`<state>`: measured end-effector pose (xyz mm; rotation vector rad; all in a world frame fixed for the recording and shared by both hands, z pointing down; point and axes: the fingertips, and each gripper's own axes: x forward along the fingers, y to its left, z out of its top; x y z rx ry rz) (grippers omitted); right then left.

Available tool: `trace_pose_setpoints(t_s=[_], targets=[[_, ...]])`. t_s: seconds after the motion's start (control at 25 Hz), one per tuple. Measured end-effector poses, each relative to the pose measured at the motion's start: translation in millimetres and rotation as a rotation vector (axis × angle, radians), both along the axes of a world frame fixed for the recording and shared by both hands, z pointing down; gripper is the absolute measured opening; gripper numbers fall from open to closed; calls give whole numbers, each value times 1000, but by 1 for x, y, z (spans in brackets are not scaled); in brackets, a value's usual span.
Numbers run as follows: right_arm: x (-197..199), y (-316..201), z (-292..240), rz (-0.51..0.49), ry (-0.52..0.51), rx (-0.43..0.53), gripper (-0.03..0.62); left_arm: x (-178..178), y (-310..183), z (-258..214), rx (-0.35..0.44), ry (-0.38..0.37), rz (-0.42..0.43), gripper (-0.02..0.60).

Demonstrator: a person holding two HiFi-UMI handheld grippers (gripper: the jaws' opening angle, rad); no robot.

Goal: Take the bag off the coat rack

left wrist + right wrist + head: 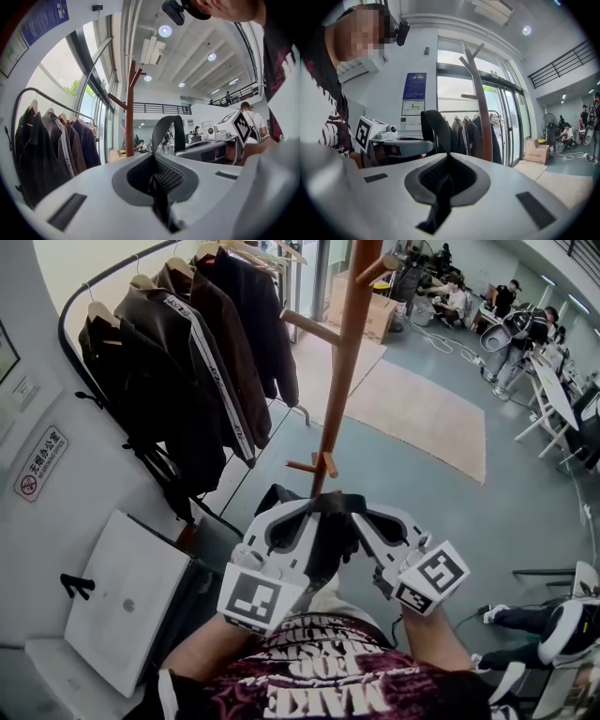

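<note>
A black bag (330,542) hangs between my two grippers, close in front of the person's chest and just below the lowest pegs of the wooden coat rack (342,362). My left gripper (311,510) is shut on one black strap (168,132), which loops up out of its jaws. My right gripper (362,514) is shut on the other strap (435,129). In the left gripper view the left gripper (157,180) pinches woven strap, with the coat rack (130,112) beyond. In the right gripper view the right gripper (440,183) does the same, with the coat rack (480,103) behind. Most of the bag's body is hidden by the grippers.
A clothes rail with several dark jackets (187,362) stands to the left along the wall. A white flat case (122,601) lies at the lower left. A beige rug (417,409) and a cardboard box (377,313) lie beyond the rack. People sit at desks (516,320) far right.
</note>
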<state>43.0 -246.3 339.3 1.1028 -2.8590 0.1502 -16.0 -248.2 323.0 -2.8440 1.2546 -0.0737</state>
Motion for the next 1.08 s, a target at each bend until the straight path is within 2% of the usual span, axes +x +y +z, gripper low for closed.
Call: trace_pose_setpoints(t_s=[0.32,0.52,1.08], targets=[[-10,15,-7,6,12,30,11,-9,14,-5,18,-2,6,8],[-10,20,-8,27,8,27,11,-10,20,-7,16,11,12,8],[-7,16,-4,40,-1,10,11,-6,16,-3,6,-17,28,8]])
